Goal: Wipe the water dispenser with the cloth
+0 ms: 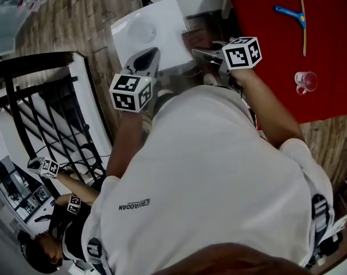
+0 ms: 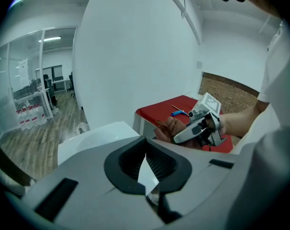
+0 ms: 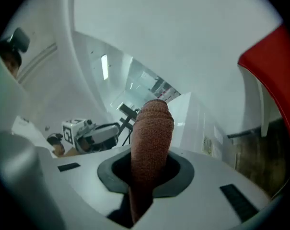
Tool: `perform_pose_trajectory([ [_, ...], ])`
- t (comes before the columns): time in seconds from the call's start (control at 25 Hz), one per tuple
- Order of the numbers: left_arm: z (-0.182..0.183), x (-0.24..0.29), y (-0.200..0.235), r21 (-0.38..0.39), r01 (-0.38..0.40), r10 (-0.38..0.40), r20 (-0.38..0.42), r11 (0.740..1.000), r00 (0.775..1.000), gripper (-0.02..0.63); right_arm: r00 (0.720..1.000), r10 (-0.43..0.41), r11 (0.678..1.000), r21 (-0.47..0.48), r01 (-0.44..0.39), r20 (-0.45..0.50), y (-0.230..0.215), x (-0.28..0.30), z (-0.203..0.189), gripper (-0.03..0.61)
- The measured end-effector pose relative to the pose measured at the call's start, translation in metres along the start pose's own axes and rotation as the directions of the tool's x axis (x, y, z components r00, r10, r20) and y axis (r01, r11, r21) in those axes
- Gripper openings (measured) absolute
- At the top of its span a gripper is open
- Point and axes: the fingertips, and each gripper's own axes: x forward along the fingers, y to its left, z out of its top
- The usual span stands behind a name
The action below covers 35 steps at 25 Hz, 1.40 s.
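Tool [image 1: 150, 59] on the left is clenching on nothing and hanging just over the white dispenser [image 1: 162, 27]. Beside it, the right tool [image 1: 206, 54] is squeezing the brown cloth [image 3: 152, 138], which is sticking up past the jaws. The cloth is sitting by the dispenser's right edge, but I cannot tell if it is touching.

Only a short bit of cloth is poking out. Pushing hard could make the tool itself scrape the dispenser, or make the cloth slip out.

Farther right, a red counter [image 1: 259, 73] is holding a blue stick [image 1: 291, 12] and a small clear cup [image 1: 305, 82]. The cup is looking empty, though I am not sure. A wide swing of the right arm could knock it.
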Motion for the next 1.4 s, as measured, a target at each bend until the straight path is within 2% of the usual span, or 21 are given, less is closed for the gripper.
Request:
perform_pose_trajectory([
  [0.12, 0.005, 0.001, -0.003, 0.02, 0.004, -0.004, 0.008, 1.0, 1.0, -0.008, 0.999, -0.027, 0.983, 0.181, 0.018, 0.047, -0.027, -0.002, 0.001, 0.051],
  [0.24, 0.004, -0.001, -0.004, 0.036, -0.006, 0.006, 0.001, 0.999, 1.0, -0.008, 0.999, -0.034, 0.966, 0.257, 0.023, 0.04, -0.05, -0.001, -0.004, 0.051],
  [0.48, -0.005, 0.0, 0.004, 0.027, -0.02, 0.021, -0.029, 0.999, 0.999, -0.008, 0.998, -0.066, 0.954, 0.293, 0.061, 0.007, -0.087, 0.015, -0.014, 0.051],
  [0.96, 0.004, 0.007, 0.015, 0.035, -0.016, 0.018, -0.038, 0.999, 0.999, -0.008, 0.984, -0.174, 0.884, 0.433, 0.176, -0.044, -0.174, 0.052, -0.063, 0.051],
  [1.2, 0.002, 0.014, 0.021, 0.032, -0.025, 0.027, -0.077, 0.999, 0.997, -0.008, 0.967, -0.229, 0.851, 0.461, 0.254, -0.11, -0.224, 0.072, -0.093, 0.051],
  [1.4, 0.003, 0.014, 0.024, 0.068, -0.045, 0.052, -0.103, 0.997, 0.993, -0.008, 0.939, -0.283, 0.828, 0.444, 0.342, -0.195, -0.261, 0.081, -0.115, 0.051],
])
